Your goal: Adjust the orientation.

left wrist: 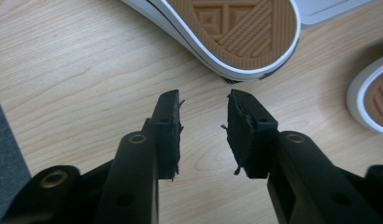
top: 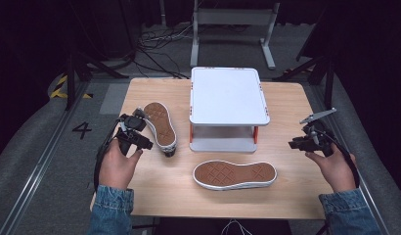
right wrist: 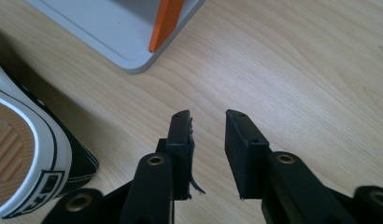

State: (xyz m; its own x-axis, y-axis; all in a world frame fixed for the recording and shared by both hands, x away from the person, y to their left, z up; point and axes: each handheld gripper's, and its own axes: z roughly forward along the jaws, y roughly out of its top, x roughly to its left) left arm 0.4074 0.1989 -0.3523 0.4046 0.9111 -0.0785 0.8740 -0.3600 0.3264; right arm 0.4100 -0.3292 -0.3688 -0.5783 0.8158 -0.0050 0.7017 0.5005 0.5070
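l tongs (left wrist: 203, 100) open nr shoe (left wrist: 236, 32), r tongs (right wrist: 208, 119) open, no legible brand

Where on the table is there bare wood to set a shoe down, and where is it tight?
Bare wood lies right of the white rack, around the right gripper, along the near edge below the sole-up shoe, and at the far left corner. It is tight between the rack and the left shoe, where the left gripper sits.
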